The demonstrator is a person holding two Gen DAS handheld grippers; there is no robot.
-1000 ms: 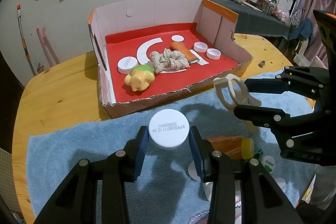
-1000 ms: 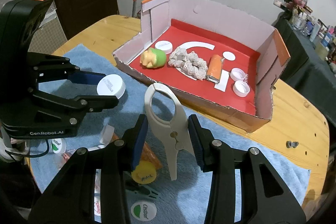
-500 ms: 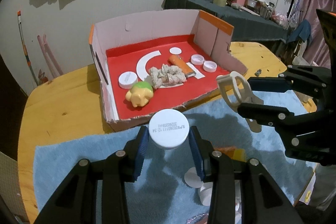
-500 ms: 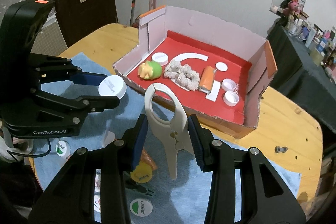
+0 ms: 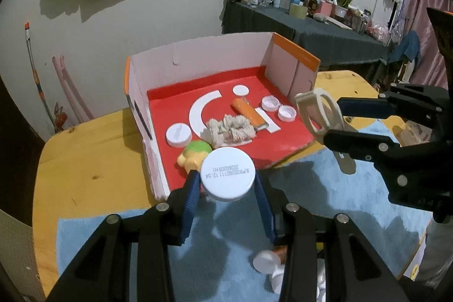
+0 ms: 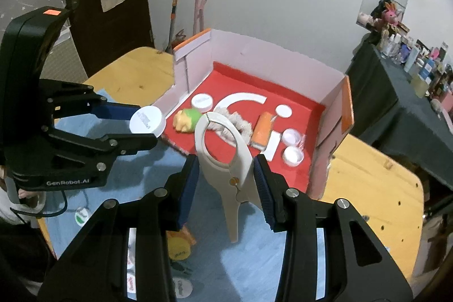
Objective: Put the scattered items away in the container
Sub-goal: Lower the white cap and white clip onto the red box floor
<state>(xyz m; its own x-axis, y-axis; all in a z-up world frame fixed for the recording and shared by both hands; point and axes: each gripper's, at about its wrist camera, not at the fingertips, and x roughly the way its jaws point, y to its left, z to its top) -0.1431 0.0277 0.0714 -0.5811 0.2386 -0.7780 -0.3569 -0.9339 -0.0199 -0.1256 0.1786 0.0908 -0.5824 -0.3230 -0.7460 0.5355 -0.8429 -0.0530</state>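
My left gripper (image 5: 227,181) is shut on a white round lid (image 5: 228,174) with printed digits, held above the blue towel (image 5: 232,242) just before the box's near wall. My right gripper (image 6: 225,173) is shut on a cream plastic clip (image 6: 226,160), also raised over the towel. The red-floored cardboard box (image 5: 277,143) stands ahead on the wooden table and holds several white lids, an orange tube (image 5: 248,111), a beige scrunchie (image 5: 230,129) and a yellow-green toy (image 5: 195,152). In the right wrist view the left gripper (image 6: 144,124) carries the lid (image 6: 147,120) beside the box (image 6: 320,160).
More small items lie on the towel near me: white caps (image 5: 266,262), a yellow-capped orange tube (image 6: 178,245) and round stickers (image 6: 82,215). The wooden table (image 5: 85,160) extends to the left. A dark cluttered side table (image 5: 325,33) stands behind the box.
Both grippers have risen with their loads and drawn toward the box. The lid now overlaps the box's near wall and the toy in the left wrist view.
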